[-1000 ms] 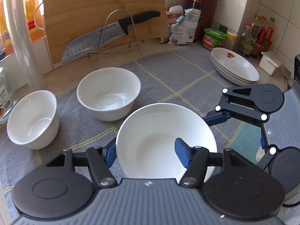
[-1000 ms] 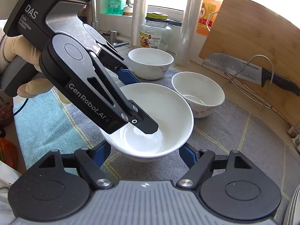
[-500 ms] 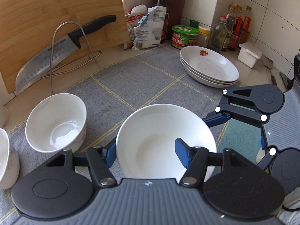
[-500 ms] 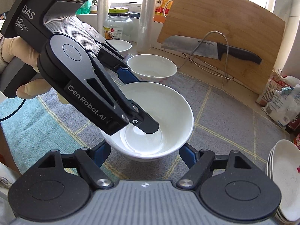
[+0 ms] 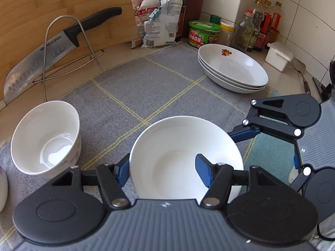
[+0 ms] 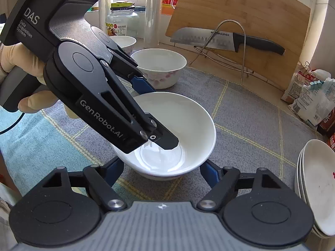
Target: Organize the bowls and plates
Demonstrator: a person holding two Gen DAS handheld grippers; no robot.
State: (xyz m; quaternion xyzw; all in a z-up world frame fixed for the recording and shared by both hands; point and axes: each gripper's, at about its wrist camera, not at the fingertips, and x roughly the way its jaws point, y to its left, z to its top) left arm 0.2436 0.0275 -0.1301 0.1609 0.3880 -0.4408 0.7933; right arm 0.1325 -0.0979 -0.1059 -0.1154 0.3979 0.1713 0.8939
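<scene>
Grippers (image 5: 163, 172) (image 6: 161, 172) clamped on bowl (image 5: 178, 146)

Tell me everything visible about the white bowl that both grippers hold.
The held bowl is plain glossy white, ceramic-looking, round, empty and upright. The left gripper clamps its rim wall, one finger inside and one outside. The right gripper grips its lower part from both sides. It sits over the grey checked cloth, apart from the other bowls.
</scene>
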